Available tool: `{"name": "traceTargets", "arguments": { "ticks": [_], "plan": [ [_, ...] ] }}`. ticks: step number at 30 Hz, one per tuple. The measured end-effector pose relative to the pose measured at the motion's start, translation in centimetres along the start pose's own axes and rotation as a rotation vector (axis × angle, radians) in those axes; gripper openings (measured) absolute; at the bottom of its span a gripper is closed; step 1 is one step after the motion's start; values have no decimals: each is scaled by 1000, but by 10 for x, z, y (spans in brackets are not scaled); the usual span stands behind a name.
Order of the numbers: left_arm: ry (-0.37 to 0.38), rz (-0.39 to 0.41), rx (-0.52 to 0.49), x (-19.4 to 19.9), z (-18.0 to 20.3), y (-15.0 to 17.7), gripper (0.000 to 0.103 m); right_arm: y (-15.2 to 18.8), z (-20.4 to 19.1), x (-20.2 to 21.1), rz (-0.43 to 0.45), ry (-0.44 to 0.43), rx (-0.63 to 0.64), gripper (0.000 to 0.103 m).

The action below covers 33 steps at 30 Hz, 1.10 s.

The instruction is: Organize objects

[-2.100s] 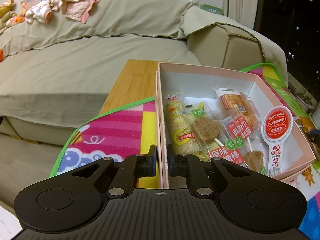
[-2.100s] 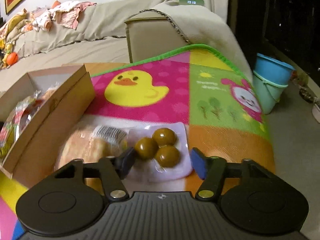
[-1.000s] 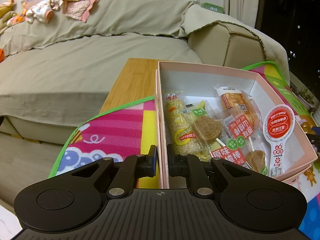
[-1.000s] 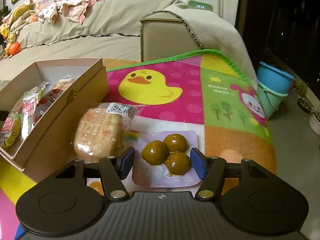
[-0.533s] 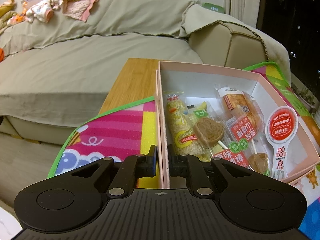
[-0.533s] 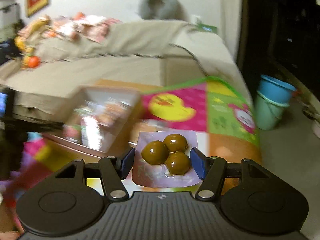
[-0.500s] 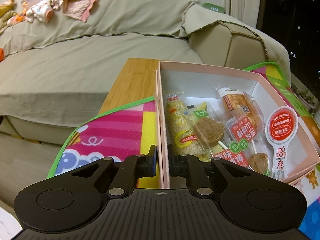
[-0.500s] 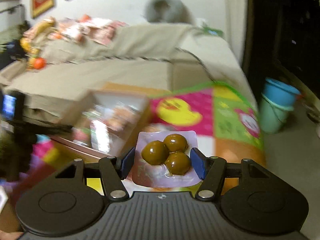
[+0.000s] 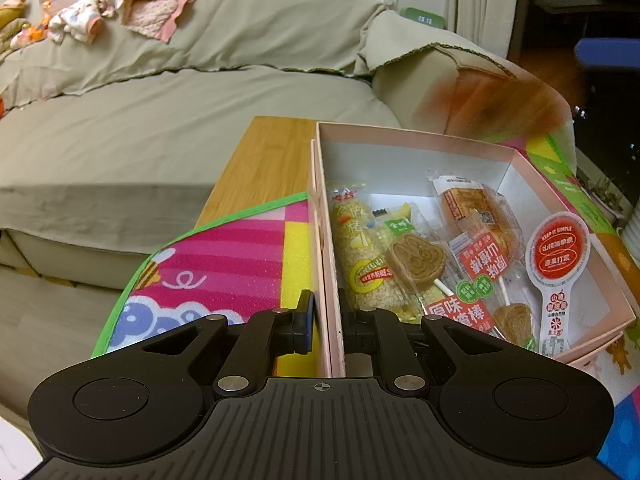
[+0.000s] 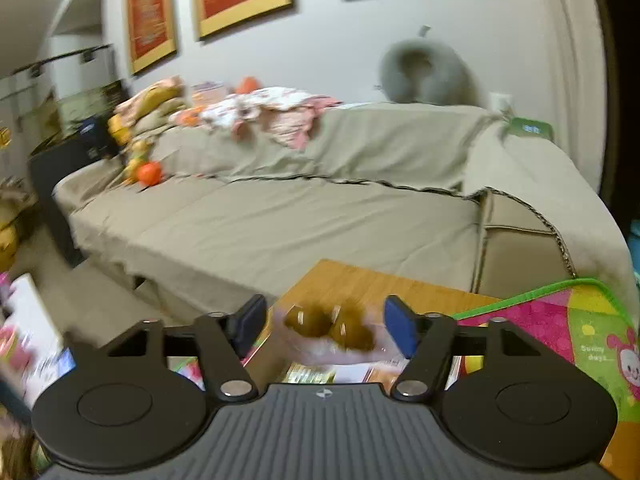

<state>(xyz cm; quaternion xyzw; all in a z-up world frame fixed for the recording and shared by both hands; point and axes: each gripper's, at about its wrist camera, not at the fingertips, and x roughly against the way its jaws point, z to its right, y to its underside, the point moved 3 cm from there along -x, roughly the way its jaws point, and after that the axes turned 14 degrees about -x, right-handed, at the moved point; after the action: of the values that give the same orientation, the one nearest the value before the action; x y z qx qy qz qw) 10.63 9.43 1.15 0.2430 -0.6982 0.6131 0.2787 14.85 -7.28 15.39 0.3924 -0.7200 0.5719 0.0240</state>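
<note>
Right wrist view: blurred snack pack (image 10: pixel 330 334) falling between parted right gripper (image 10: pixel 324 326) jaws above pink box (image 9: pixel 420 148), left gripper (image 9: pixel 326 320) jaws clamped on its wall — risk of landing outside.

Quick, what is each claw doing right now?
Left claw: shut on the pink box wall.
Right claw: open, packet of brown balls blurred between its fingers.

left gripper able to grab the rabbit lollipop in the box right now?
Probably not: the left gripper is shut on the pink box wall. The rabbit lollipop lies uncovered just ahead, so releasing would free it.
</note>
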Motion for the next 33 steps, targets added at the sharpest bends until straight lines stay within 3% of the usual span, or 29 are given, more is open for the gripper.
{"name": "traceTargets", "arguments": {
  "ticks": [4,14,17,23,27,30,33],
  "plan": [
    [3,4,2,-1,0,0,11,7,18,-6,-22,10,-67,79],
    [3,11,14,-2,-1,1,11,89,102,48,-13,337,-29,90],
    [1,10,12,-2,0,1,11,112,118,54,-46,386,-48,90],
    [-3,4,3,-1,0,1,11,124,133,45,-61,342,-176,90],
    [-5,1,2,-1,0,1,11,111,135,30,-46,292,-204,90],
    [-9,-2,-2,-1,1,0,11,93,152,11,-51,256,-293,90],
    [-10,-4,-7,0,2,1,11,83,176,-9,-81,226,-420,77]
  ]
}}
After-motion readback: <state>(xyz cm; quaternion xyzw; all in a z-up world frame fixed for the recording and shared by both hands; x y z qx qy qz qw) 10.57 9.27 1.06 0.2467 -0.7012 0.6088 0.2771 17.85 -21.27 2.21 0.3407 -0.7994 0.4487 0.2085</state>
